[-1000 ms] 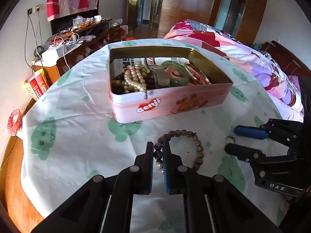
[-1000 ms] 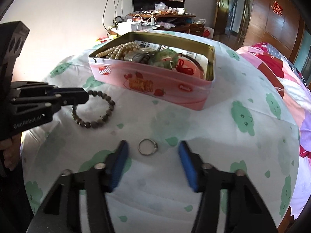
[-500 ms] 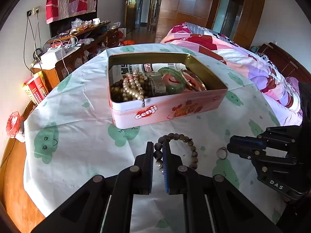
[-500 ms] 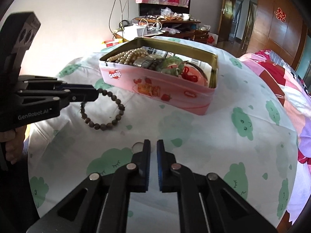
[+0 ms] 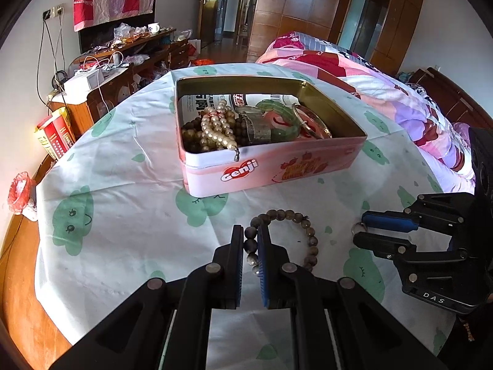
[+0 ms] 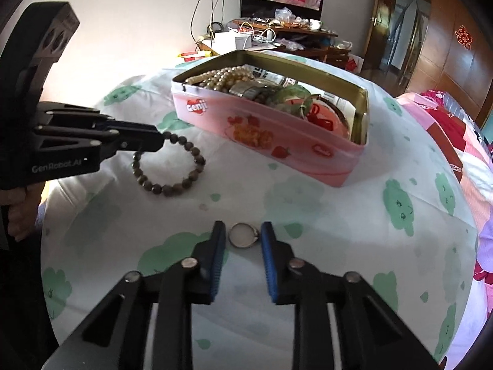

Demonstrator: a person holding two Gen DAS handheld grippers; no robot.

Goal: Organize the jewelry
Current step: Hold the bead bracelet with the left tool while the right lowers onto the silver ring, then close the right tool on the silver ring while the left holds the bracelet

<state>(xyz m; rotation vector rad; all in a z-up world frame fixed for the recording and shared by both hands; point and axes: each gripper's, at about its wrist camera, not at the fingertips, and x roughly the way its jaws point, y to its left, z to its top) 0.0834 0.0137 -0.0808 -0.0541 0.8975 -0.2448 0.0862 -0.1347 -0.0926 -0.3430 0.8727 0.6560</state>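
Note:
A dark bead bracelet point(image 5: 303, 226) lies on the white cloth with green prints; my left gripper point(image 5: 250, 240) is shut on its near-left beads. It also shows in the right wrist view point(image 6: 181, 178), held by the left gripper point(image 6: 158, 145). A small silver ring point(image 6: 243, 235) lies on the cloth between the fingers of my right gripper point(image 6: 242, 236), which stands partly open around it. The ring point(image 5: 358, 226) sits at the right gripper's tips point(image 5: 359, 231) in the left wrist view. A pink Genji tin point(image 5: 277, 169) holds pearls, bangles and a watch.
The tin point(image 6: 323, 160) stands behind both grippers. A bed with a pink quilt point(image 5: 385, 86) lies right of the table. A cluttered wooden cabinet point(image 5: 117, 71) stands at the far left. The table's wooden edge point(image 5: 18, 277) shows at the left.
My right gripper shut beside the ring half a second ago, then opened again and now straddles the ring. My left gripper stays shut on the bracelet, the view a little higher and further back.

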